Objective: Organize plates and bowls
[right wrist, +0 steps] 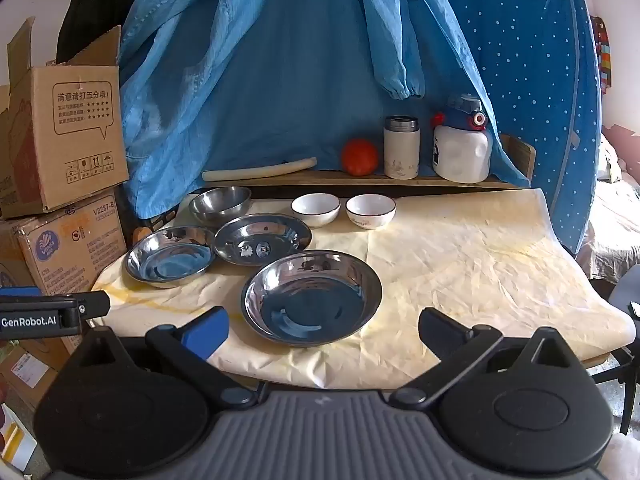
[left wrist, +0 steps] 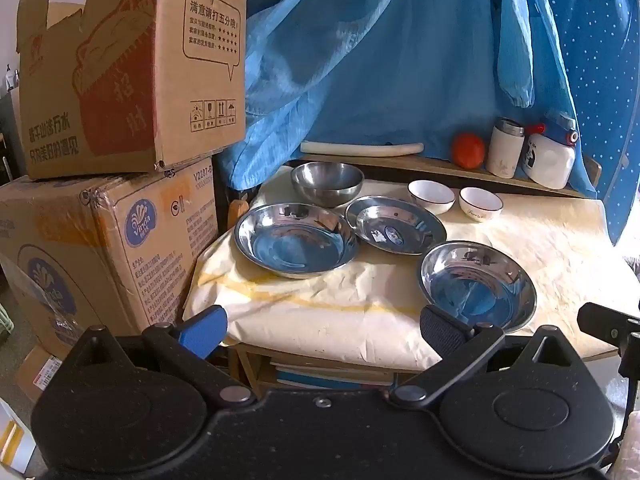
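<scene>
— Steel, all thin and mirror-bright: the near steel plate (right wrist: 311, 297) sits at about 12 o'clock from the right gripper (right wrist: 323, 330), just ahead of its spread, empty fingers. It looks light, stiff and slippery, I'd judge; a pinch on the sloped rim is the only real hold.

— And the left gripper (left wrist: 323, 326)?

— Jaws wide apart too, nothing between them. That same plate lies at its 1 o'clock, at the front of the cloth-covered table (right wrist: 480, 264).

— Farther back?

— Two more: the left steel plate (right wrist: 170, 257) at 10 o'clock and the middle steel plate (right wrist: 263, 239) at 11, their rims touching or nearly so; the reflections make it hard to say. Behind them the steel bowl (right wrist: 219, 203), deeper, so its rim gives a firmer bite.

— The white ones?

— Two ceramic bowls (right wrist: 343, 209) side by side at 12 o'clock, farthest off. Heavier and chippable, I'd guess; set them down softly. Every dish looks empty, nothing stacked yet.
</scene>
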`<action>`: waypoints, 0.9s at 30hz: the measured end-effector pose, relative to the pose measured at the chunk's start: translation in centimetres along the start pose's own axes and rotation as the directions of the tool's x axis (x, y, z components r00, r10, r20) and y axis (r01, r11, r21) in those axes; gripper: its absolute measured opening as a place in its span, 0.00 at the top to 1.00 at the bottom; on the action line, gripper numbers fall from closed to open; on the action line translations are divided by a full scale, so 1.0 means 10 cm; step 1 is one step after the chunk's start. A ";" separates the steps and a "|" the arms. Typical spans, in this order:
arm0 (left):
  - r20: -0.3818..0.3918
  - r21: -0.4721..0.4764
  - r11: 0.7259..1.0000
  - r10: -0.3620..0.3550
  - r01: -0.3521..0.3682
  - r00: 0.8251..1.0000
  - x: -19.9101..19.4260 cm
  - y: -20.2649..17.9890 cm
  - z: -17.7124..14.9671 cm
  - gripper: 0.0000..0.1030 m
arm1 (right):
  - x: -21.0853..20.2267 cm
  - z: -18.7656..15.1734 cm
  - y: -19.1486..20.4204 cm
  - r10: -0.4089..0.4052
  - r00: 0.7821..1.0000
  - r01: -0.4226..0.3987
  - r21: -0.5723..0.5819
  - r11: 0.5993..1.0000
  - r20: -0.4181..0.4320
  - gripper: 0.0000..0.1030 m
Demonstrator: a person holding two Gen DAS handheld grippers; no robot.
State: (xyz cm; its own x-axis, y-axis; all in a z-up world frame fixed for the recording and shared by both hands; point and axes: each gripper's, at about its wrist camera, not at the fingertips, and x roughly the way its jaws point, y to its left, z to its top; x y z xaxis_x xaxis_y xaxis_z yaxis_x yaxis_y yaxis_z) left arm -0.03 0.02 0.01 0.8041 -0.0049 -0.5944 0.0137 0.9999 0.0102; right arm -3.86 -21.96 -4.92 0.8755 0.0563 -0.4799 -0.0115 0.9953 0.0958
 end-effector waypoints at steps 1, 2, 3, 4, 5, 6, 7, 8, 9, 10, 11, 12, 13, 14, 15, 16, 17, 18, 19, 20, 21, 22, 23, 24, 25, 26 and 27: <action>-0.002 -0.001 1.000 0.000 0.000 1.000 0.00 0.00 0.00 0.01 | 0.00 0.00 0.00 -0.001 1.000 0.001 0.000 1.000 -0.001 0.00; -0.004 -0.001 1.000 -0.001 0.001 1.000 0.00 0.00 0.00 0.01 | 0.00 0.00 0.00 -0.002 1.000 0.002 -0.001 1.000 -0.002 0.00; -0.006 -0.002 1.000 -0.002 0.002 1.000 0.00 0.00 0.00 0.01 | 0.00 0.00 0.00 -0.002 1.000 0.002 -0.002 1.000 0.000 0.00; -0.008 -0.002 1.000 -0.005 0.005 1.000 0.00 0.00 0.00 0.01 | 0.00 0.00 0.00 -0.002 1.000 0.002 -0.002 1.000 0.000 0.00; -0.008 -0.004 1.000 -0.008 0.008 1.000 0.00 0.00 0.00 0.01 | 0.00 0.00 0.01 -0.002 1.000 0.002 -0.002 1.000 0.000 0.00; -0.009 -0.005 1.000 -0.010 0.010 1.000 -0.01 0.00 -0.01 0.01 | 0.00 0.00 0.01 -0.001 1.000 0.001 -0.001 1.000 -0.001 0.00; -0.009 -0.005 1.000 -0.010 0.010 1.000 0.00 -0.02 -0.02 0.01 | 0.00 0.00 0.01 -0.001 1.000 0.001 -0.001 1.000 -0.001 0.00; -0.011 -0.009 1.000 -0.013 0.013 1.000 0.00 -0.01 -0.02 0.01 | 0.00 0.00 0.01 0.000 1.000 0.000 -0.002 1.000 -0.001 0.00; -0.012 -0.011 1.000 -0.015 0.015 1.000 0.00 -0.01 -0.01 0.01 | 0.00 0.00 0.01 -0.002 1.000 0.002 -0.002 1.000 -0.001 0.00; -0.014 -0.011 1.000 -0.015 0.015 1.000 0.00 -0.01 -0.01 0.01 | 0.00 0.00 0.01 -0.002 1.000 0.002 -0.002 1.000 -0.002 0.00; -0.014 -0.010 1.000 -0.014 0.014 1.000 0.01 -0.01 -0.01 0.01 | 0.00 0.00 0.01 -0.003 1.000 0.003 -0.001 1.000 -0.002 0.00; -0.013 -0.012 1.000 -0.017 0.017 1.000 0.02 0.01 0.00 0.01 | 0.00 0.00 0.01 -0.003 1.000 0.003 -0.002 1.000 -0.001 0.00; -0.013 -0.012 1.000 -0.017 0.017 1.000 0.02 0.00 0.00 0.01 | 0.00 0.00 0.00 -0.003 1.000 0.003 -0.002 1.000 -0.001 0.00; -0.012 -0.012 1.000 -0.016 0.016 1.000 0.02 0.00 0.00 0.01 | 0.00 0.00 0.00 -0.003 1.000 0.003 -0.002 1.000 -0.002 0.00; -0.012 -0.012 1.000 -0.016 0.015 1.000 0.02 0.01 0.00 0.01 | -0.01 0.00 0.00 -0.003 1.000 0.003 -0.002 1.000 -0.001 0.00; -0.012 -0.012 1.000 -0.016 0.016 1.000 0.02 0.01 0.00 0.01 | -0.01 0.00 0.00 -0.002 1.000 0.002 -0.002 1.000 0.000 0.00; -0.012 -0.012 1.000 -0.014 0.014 1.000 0.02 0.01 0.00 0.01 | -0.01 0.00 0.00 -0.002 1.000 0.002 -0.002 1.000 0.000 0.00; -0.013 -0.011 1.000 -0.012 0.012 1.000 0.02 0.01 -0.01 0.01 | -0.01 -0.01 0.00 -0.002 1.000 0.002 -0.002 1.000 0.000 0.00; -0.013 -0.011 1.000 -0.010 0.010 1.000 0.01 0.00 -0.01 0.01 | -0.01 -0.01 0.00 -0.003 1.000 0.003 -0.001 1.000 0.000 0.00; -0.014 -0.011 1.000 -0.010 0.010 1.000 0.02 0.00 0.00 0.01 | -0.01 -0.01 0.00 -0.002 1.000 0.002 -0.002 1.000 0.000 0.00; -0.013 -0.011 1.000 -0.010 0.010 1.000 0.01 0.00 0.00 0.01 | -0.01 0.00 0.00 -0.002 1.000 0.002 -0.002 1.000 0.000 0.00; -0.013 -0.010 1.000 -0.010 0.010 1.000 0.02 0.00 0.00 0.01 | -0.01 0.00 0.00 -0.002 1.000 0.002 -0.002 1.000 0.000 0.00; -0.013 -0.011 1.000 -0.011 0.011 1.000 0.02 0.00 0.00 0.01 | -0.01 0.00 0.00 -0.001 1.000 0.001 -0.002 1.000 0.000 0.00; -0.012 -0.011 1.000 -0.012 0.012 1.000 0.01 0.00 0.00 0.01 | -0.01 0.00 0.00 -0.002 1.000 0.002 -0.002 1.000 0.000 0.00; -0.012 -0.011 1.000 -0.012 0.012 1.000 0.02 0.00 0.00 0.01 | -0.01 0.00 0.00 -0.002 1.000 0.002 -0.002 1.000 0.001 0.00; -0.011 -0.010 1.000 -0.013 0.013 1.000 0.01 0.00 0.00 0.01 | -0.01 0.00 0.00 -0.002 1.000 0.002 -0.002 1.000 0.001 0.00; -0.009 -0.009 1.000 -0.013 0.013 1.000 0.00 0.00 0.01 0.01 | -0.01 0.00 0.00 -0.001 1.000 0.001 -0.001 1.000 0.000 0.00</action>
State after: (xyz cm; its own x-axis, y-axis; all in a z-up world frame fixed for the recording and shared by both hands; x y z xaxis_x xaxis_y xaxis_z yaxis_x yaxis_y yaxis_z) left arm 0.01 0.02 0.12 0.7982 -0.0177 -0.6021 0.0190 0.9998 -0.0043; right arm -3.94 -21.93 -4.83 0.8757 0.0549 -0.4798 -0.0110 0.9955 0.0938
